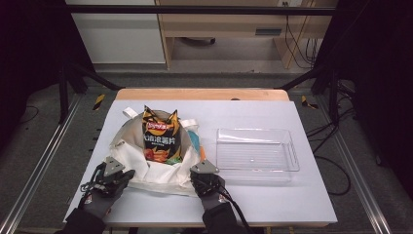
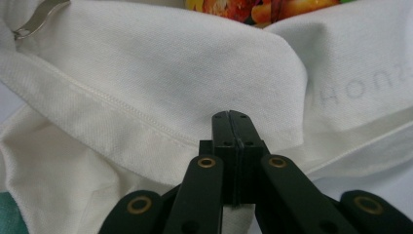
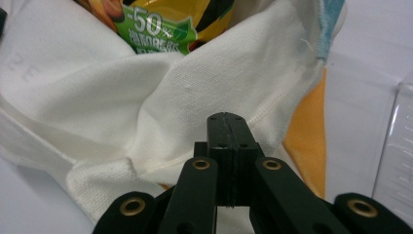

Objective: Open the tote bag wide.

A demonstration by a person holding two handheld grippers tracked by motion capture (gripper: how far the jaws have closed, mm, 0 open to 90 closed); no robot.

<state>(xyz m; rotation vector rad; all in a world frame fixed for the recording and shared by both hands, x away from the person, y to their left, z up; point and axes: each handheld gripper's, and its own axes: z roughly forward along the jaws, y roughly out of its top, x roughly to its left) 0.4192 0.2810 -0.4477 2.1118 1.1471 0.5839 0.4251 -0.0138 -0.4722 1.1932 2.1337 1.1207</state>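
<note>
The white table point(image 1: 272, 200) carries a cream cloth bag point(image 1: 141, 163) left of centre, lying open with its mouth toward the person's side. To the bag's 3 o'clock, just beside it, stands a clear plastic tray point(image 1: 257, 155), rectangular with ribbed floor and raised walls. Bare tabletop runs along the near edge at 6 o'clock and beyond the tray at 3 o'clock; the strip at 9 o'clock, between bag and table edge, is narrower. A crisp packet point(image 1: 161, 138) stands in the bag, long axis running 12 to 6 o'clock, crimped top at 12 and clear of the cloth, lower part sunk inside; its film is glossy, black and yellow with red and green print. The bag is matte, coarse woven fabric with stitched hems, a strap loop at 11 o'clock, and teal and orange lining at its right edge. The left gripper point(image 2: 229, 115) sits at the bag's near left corner, its jaws pressed together with the tips against a fold of cloth; whether any fabric is pinched cannot be told. The right gripper point(image 3: 227, 117) sits at the near right corner, jaws likewise together, tips at the hemmed rim beside the orange lining; a pinch cannot be confirmed there either.
</note>
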